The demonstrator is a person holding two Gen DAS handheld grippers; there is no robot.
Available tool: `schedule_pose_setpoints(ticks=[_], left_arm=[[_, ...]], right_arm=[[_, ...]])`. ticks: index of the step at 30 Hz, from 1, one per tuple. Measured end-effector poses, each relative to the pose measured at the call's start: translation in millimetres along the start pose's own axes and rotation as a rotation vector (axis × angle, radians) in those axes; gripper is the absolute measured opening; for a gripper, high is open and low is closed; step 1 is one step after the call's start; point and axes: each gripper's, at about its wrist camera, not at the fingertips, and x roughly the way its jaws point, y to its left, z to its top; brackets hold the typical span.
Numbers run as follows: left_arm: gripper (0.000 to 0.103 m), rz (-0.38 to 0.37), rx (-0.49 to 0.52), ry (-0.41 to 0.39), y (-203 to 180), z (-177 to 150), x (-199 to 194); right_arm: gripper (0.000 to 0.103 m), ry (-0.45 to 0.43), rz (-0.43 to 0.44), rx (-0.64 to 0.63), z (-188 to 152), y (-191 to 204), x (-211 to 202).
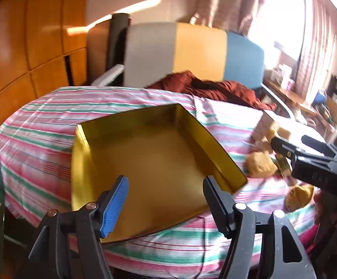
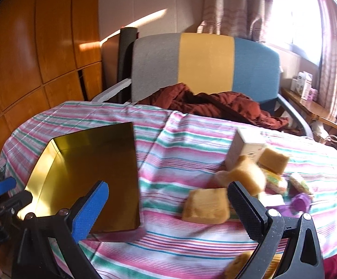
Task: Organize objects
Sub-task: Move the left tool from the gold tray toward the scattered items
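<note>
On the striped cloth (image 2: 168, 144) that covers the bench, listed from left to right:

1. Gold tin tray (image 2: 87, 176), rectangular, shallow, open side up, nothing inside. It lies on the left part of the cloth; in the right wrist view its long axis runs from the near edge away toward the chair, with one short end pointing at the camera.

2. Left claw (image 1: 166, 200), released: jaws parted, blue pad on the left and black ribbed pad on the right, nothing between them. It hangs over the near edge of the tray (image 1: 150, 153), tilted downward, both fingers apart from the tin walls as far as can be seen.

3. Right claw (image 2: 168, 209), released and spread wide, tilted downward over the cloth between the tray and the pile of objects. Nothing is gripped.

4. Tan sponge block (image 2: 205, 205), roughly square, lying flat on the cloth just inside the right claw's black finger; contact cannot be told.

5. Pile of further tan blocks (image 2: 247, 176), blurred, leaning against a small cream carton (image 2: 245, 146) that stands on the cloth at right.

6. Small purple item (image 2: 301, 201) and pale pieces beside it, too blurred to name.

Behind the bench: chair (image 2: 205, 62) with a grey, yellow and blue back, holding a rust-red quilted cover (image 2: 215, 107).
</note>
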Motion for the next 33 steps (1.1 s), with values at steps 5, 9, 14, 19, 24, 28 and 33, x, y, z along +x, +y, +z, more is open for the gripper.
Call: schedule_pose_setpoints(ticks=[5,9,14,19,24,28,33], left_arm=[[0.067,-0.030,0.142,-0.006,-44,4,6],[0.067,-0.174,0.234,0.024,-71,5,15],[0.072,-0.345,0.311,0.118,-111,4,35],[0.078,-0.458,0.396,0.186,-162,-2,52],[0.078,-0.547,0.472,0.243,-214,-13,65],[0.078,-0.563,0.508,0.300,-247,-24,82],[0.077,-0.552,0.489,0.371,-262,-35,108]], right_arm=[[0.103,0.005,-0.054,0.061,3,-37,-10],[0.103,0.014,-0.129,0.143,-3,-84,-26],[0.103,0.015,-0.266,0.263,-16,-153,-49],[0.103,0.031,-0.330,0.363,-32,-197,-66],[0.103,0.046,-0.358,0.384,-41,-214,-70],[0.103,0.053,-0.375,0.429,-48,-237,-81],[0.103,0.116,-0.364,0.457,-52,-259,-78]])
